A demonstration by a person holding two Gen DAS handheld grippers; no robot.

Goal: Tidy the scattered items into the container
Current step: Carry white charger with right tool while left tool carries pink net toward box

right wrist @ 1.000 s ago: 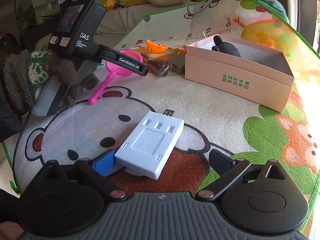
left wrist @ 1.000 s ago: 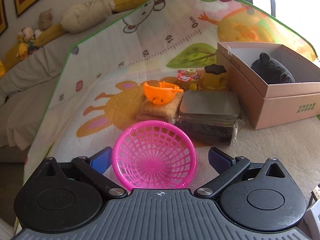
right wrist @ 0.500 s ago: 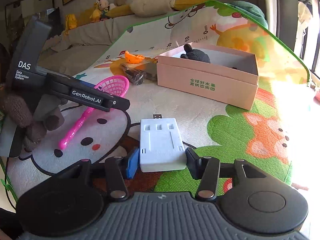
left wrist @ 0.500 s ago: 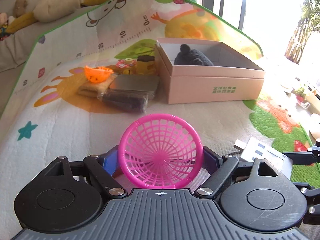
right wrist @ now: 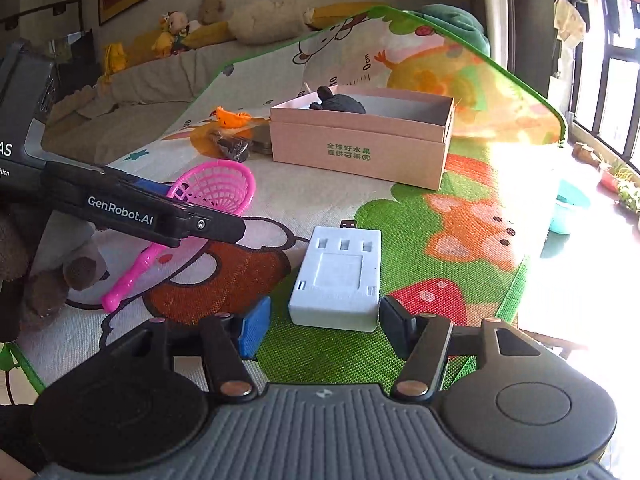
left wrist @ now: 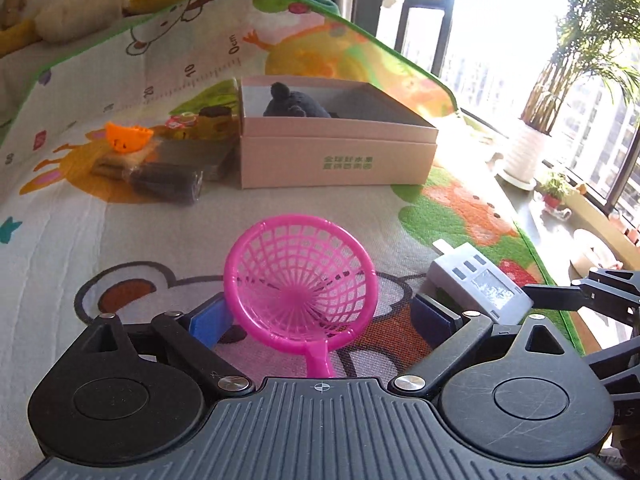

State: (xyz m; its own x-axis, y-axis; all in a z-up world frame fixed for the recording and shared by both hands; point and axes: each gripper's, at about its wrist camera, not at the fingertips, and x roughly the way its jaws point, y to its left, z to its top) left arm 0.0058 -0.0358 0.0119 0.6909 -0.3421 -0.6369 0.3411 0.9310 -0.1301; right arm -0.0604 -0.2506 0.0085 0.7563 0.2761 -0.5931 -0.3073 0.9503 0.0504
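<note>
We see the left gripper (left wrist: 316,316) low over the play mat (left wrist: 120,232), pointing toward the pink box (left wrist: 336,156). Its jaws stand wide and have just been opening. The pink strainer (left wrist: 300,280) sits between them; the blue pad on one side looks right against the rim, the other pad stands clear of it. We cannot tell whether the strainer rests on the mat or hangs; no firm grip shows. Its handle runs back under the gripper body.

The right gripper (right wrist: 320,324) sits behind the white charger (right wrist: 338,280), jaws about half open and just been opening. The charger lies flat on the mat between the fingers, a gap on each side, so nothing is held. Its USB plug points toward the box.

From the right wrist view the left gripper (right wrist: 224,228) reaches in from the left above the strainer (right wrist: 212,188), held by a gloved hand (right wrist: 48,276).

The box stands open on the mat beyond both tools, a dark plush toy (left wrist: 296,104) inside at the far corner. Left of the box lies a cluster: an orange toy (left wrist: 128,138) on a tan pad, a grey tin (left wrist: 192,156), a dark wrapped roll (left wrist: 168,182), and small yellow and red toys behind. All are outside the box. A potted plant (left wrist: 560,92) stands by the window.
</note>
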